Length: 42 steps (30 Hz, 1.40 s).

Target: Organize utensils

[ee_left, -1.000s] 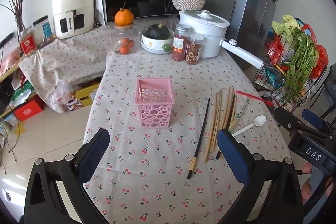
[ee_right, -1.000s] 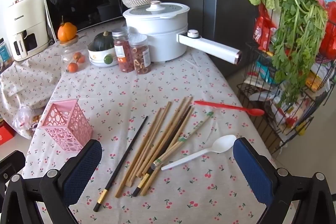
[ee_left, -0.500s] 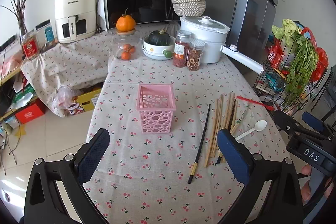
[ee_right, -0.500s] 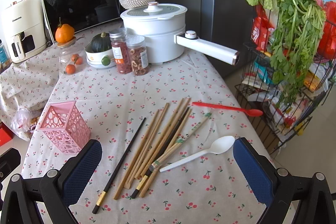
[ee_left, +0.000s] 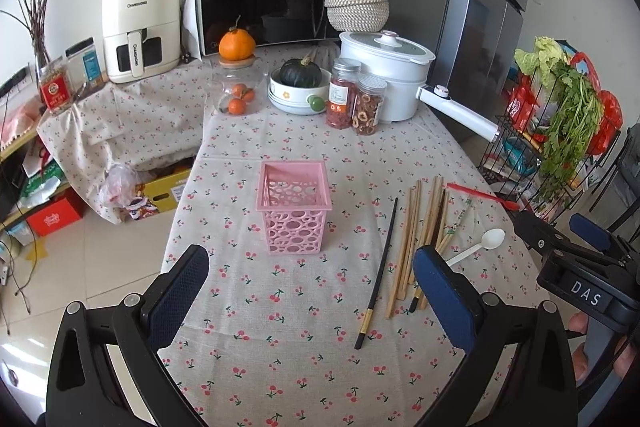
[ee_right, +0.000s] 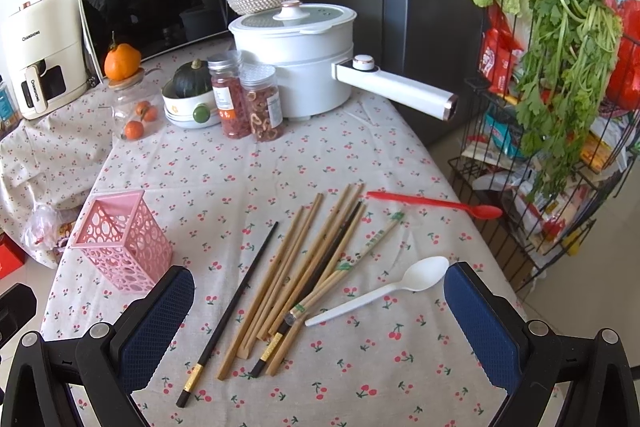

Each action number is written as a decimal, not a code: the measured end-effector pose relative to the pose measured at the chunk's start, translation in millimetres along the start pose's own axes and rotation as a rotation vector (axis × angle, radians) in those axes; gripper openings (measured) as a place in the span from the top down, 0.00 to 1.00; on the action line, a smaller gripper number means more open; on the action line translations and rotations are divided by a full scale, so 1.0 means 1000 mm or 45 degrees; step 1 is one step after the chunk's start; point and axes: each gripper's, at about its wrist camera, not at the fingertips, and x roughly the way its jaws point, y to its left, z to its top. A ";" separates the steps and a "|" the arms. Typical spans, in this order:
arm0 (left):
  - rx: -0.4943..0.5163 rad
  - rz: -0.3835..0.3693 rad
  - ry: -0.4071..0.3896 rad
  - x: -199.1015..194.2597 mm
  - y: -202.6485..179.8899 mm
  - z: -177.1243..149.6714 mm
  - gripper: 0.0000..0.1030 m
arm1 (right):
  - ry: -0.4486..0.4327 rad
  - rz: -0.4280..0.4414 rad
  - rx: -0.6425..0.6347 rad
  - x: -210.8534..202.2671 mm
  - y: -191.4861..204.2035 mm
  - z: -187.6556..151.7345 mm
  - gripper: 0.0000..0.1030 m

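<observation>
Only the left wrist view shows the right gripper (ee_left: 556, 227).

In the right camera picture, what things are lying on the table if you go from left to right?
Pink basket → lone black chopstick → bundle of wooden chopsticks → white spoon → red spoon.

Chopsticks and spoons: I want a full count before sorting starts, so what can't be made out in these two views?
- Chopsticks: the wooden ones overlap in both views, so no exact count; in the left wrist view the left gripper finger hides some near ends.
- White spoon: handle end hidden by that finger.
- Pink basket: its bottom is not visible in either view.
- Jar labels: too small to read.
</observation>
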 end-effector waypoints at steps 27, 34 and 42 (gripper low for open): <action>0.004 -0.007 -0.005 -0.003 -0.001 -0.002 0.00 | 0.013 0.006 0.006 0.002 0.001 -0.002 0.00; 0.004 -0.008 -0.003 -0.002 -0.001 -0.002 0.00 | 0.014 0.007 0.005 0.002 0.001 -0.002 0.00; 0.004 -0.008 -0.003 -0.002 0.000 -0.002 0.00 | 0.015 0.007 0.006 0.003 0.002 -0.002 0.00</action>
